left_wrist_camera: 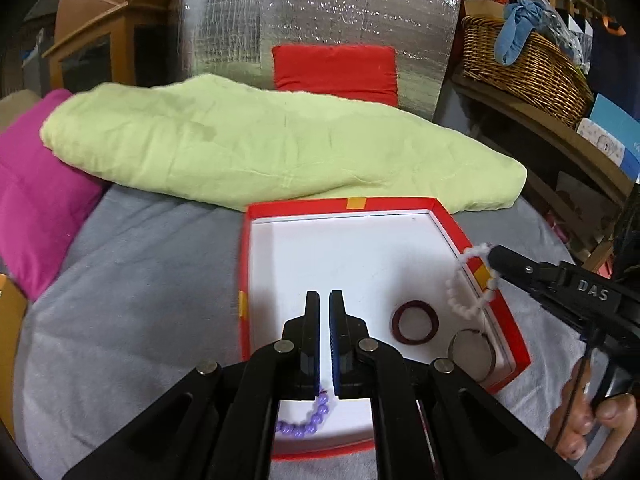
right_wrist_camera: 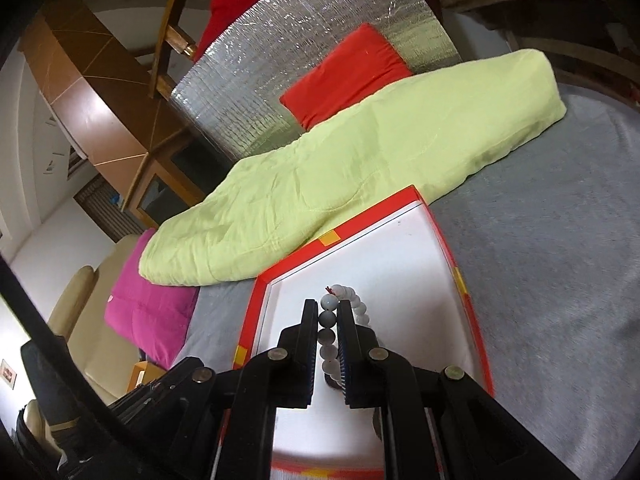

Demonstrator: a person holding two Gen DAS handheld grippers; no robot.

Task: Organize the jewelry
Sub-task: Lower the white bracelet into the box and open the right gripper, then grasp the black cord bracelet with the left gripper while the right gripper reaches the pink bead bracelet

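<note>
Right gripper (right_wrist_camera: pixel 329 322) is pinching white bead bracelet (left_wrist_camera: pixel 466 296) at red-rimmed white tray's (left_wrist_camera: pixel 340 203) three o'clock edge; maroon ring (left_wrist_camera: pixel 415 322), metal bangle (left_wrist_camera: pixel 472 354), purple bead bracelet (left_wrist_camera: pixel 308 420) already inside. Left gripper (left_wrist_camera: pixel 325 312) is pressed nearly together, apparently empty.

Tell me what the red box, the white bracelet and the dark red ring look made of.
Red box: likely cardboard, thin flat walls, matte white inside, taped edges.
White bracelet: round beads with a soft sheen, perhaps stone, glass or plastic; it hangs from the right gripper.
Dark red ring: smooth and rigid, possibly wood or resin; I can't tell which.
</note>
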